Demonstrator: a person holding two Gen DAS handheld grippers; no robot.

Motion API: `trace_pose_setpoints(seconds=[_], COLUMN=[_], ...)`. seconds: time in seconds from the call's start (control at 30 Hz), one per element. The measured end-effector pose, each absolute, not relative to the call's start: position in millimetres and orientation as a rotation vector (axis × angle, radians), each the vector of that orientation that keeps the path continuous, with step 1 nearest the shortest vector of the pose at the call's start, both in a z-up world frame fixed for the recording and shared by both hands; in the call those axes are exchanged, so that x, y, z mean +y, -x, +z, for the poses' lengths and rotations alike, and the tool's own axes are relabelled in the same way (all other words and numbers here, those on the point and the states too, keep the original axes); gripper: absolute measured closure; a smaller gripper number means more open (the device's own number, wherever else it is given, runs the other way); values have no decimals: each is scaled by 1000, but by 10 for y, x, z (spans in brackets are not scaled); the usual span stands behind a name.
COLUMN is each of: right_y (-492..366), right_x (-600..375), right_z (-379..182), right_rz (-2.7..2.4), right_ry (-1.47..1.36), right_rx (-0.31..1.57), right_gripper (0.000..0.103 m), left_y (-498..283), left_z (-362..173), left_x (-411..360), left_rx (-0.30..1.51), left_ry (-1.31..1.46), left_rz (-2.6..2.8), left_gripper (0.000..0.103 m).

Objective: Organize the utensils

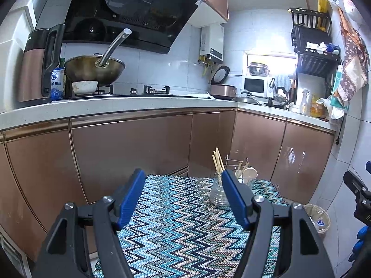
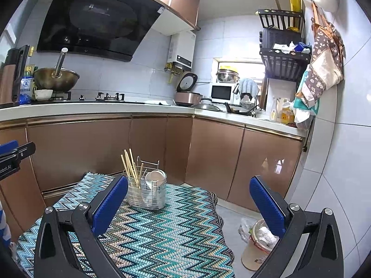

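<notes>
A wire utensil holder [image 2: 147, 193] stands near the far edge of a table under a zigzag cloth [image 2: 162, 236]. Wooden chopsticks [image 2: 129, 166] stick up in its left part and pale spoons [image 2: 155, 177] lie in its right part. In the left wrist view the holder [image 1: 219, 192] with chopsticks [image 1: 218, 161] is partly hidden behind my right finger. My left gripper [image 1: 183, 180] is open and holds nothing, hovering over the cloth [image 1: 180, 227]. My right gripper [image 2: 189, 187] is open and holds nothing, level with the holder and to its right.
Brown cabinet doors [image 2: 92, 148] under a white counter [image 2: 104, 108] stand just beyond the table. A bin with waste [image 2: 259, 243] sits on the floor at the table's right. A wok [image 1: 95, 68] rests on the stove. The other gripper's body [image 1: 358, 192] shows at the right edge.
</notes>
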State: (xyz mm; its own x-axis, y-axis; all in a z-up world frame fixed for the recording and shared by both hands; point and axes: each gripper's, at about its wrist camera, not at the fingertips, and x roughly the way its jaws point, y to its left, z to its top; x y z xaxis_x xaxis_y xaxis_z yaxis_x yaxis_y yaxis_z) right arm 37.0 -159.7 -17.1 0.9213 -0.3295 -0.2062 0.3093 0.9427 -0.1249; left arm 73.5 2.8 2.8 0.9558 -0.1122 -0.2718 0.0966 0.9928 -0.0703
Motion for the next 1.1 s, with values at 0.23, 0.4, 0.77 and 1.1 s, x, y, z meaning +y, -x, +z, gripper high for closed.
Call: trace_pose_setpoints(seconds=[0.23, 0.4, 0.77, 1.1], right_y=[-330, -294, -264, -246], right_x=[-1574, -1553, -1545, -1535], right_z=[-149, -137, -133, -131], right_rz=[-329, -328, -330, -330], right_ry=[92, 95, 96, 98], right_rx=[220, 215, 211, 213], right_gripper=[0, 0, 0, 0], left_y=[-679, -646, -593, -573], left_z=[58, 84, 92, 96], left_x=[22, 27, 18, 25], left_rx=[270, 260, 251, 247], left_ry=[51, 47, 39, 34], left_rz=[-110, -108, -113, -109], left_gripper=[36, 36, 36, 36])
